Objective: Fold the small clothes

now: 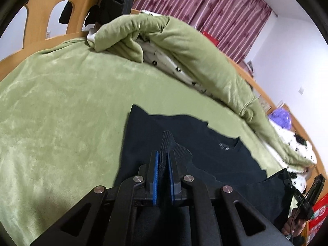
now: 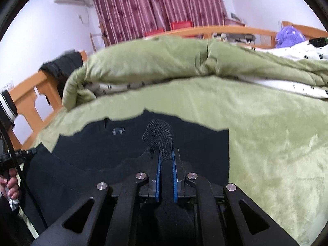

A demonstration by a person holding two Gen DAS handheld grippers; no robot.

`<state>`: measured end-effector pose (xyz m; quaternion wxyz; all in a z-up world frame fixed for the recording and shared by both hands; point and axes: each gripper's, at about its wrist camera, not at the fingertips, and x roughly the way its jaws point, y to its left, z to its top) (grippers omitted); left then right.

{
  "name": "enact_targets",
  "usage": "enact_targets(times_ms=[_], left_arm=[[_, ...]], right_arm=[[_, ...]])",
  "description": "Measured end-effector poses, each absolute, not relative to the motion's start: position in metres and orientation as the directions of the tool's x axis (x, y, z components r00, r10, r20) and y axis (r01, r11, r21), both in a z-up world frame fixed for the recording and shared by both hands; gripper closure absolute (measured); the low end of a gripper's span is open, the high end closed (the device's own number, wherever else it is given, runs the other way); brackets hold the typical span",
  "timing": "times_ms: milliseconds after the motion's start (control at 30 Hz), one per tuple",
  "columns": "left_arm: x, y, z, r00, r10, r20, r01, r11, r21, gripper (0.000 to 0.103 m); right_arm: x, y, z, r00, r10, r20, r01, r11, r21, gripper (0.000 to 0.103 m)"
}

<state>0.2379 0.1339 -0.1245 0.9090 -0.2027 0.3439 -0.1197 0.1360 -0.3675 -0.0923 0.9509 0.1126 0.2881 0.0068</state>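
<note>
A black sweater lies spread on the green bed blanket, its neck label showing. My left gripper is shut on a ribbed edge of the sweater and holds it above the rest of the garment. In the right wrist view the sweater lies in front, and my right gripper is shut on another ribbed edge, lifted over the cloth. The fabric below both grippers is hidden by the gripper bodies.
A rolled green quilt with a white patterned lining lies along the far side of the bed. A wooden bed frame with dark clothes hung on it stands behind. Red-striped curtains and a purple bag stand beyond.
</note>
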Motion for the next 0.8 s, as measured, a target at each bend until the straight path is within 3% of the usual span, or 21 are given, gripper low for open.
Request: enact_targets(times_ms=[500, 800], left_arm=[[0.307, 0.107, -0.111, 0.771, -0.283, -0.571, 0.038, 0.915, -0.402, 0.094], [0.339, 0.091, -0.149, 0.723, -0.222, -0.654, 0.013, 0.951, -0.308, 0.094]], right_arm=[[0.205, -0.394, -0.08, 0.84, 0.016, -0.542, 0.145, 0.957, 0.252, 0.094], [0.254, -0.4, -0.135, 0.75, -0.047, -0.66, 0.222, 0.957, 0.185, 0.093]])
